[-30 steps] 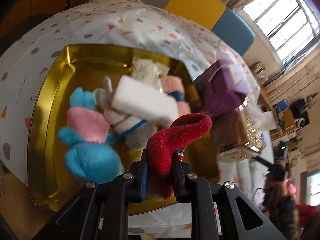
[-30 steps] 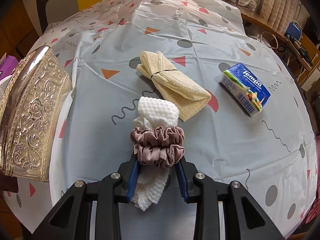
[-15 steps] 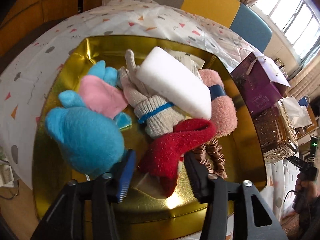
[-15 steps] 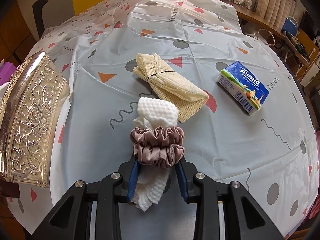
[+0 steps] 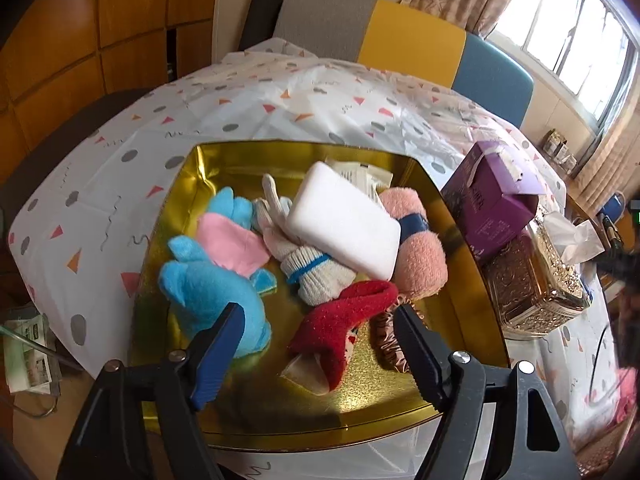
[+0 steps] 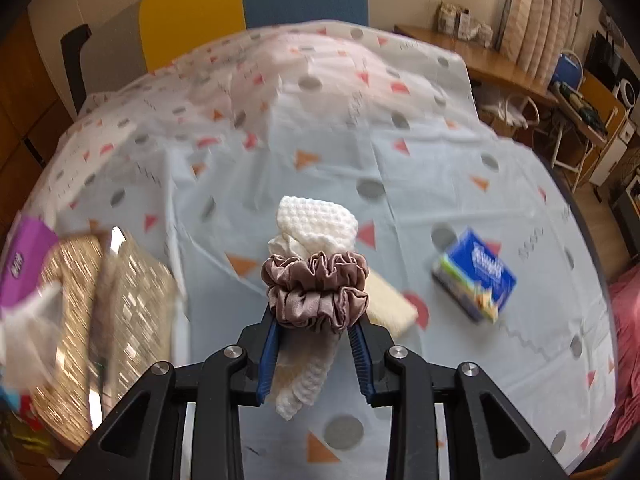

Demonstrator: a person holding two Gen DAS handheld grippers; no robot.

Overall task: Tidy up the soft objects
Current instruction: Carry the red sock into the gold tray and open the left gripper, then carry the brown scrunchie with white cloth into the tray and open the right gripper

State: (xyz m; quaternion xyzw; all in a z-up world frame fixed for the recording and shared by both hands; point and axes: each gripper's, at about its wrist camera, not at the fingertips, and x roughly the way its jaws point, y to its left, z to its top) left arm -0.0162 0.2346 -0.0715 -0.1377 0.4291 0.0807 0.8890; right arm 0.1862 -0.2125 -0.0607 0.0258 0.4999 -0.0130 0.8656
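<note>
In the left wrist view a gold tray (image 5: 192, 184) holds several soft things: a blue and pink plush toy (image 5: 208, 280), a white sponge (image 5: 344, 236), a knit glove (image 5: 316, 280), a pink fluffy roll (image 5: 420, 256) and a brown scrunchie (image 5: 386, 340). A red sock (image 5: 344, 320) lies loose on the tray between the jaws of my left gripper (image 5: 318, 316), which are opening. My right gripper (image 6: 316, 320) is shut on a white cloth bundle (image 6: 316, 224) wrapped in a mauve scrunchie (image 6: 316, 288), held above the table.
A purple box (image 5: 488, 204) and an ornate gold tissue box (image 5: 532, 288) stand right of the tray. On the patterned tablecloth (image 6: 400, 184) lie a beige folded cloth (image 6: 390, 300) and a blue tissue pack (image 6: 476, 276). Chairs stand at the far edge.
My left gripper opened and let go of the red sock, which now rests in the tray. My right gripper rose from the table with the cloth bundle still held.
</note>
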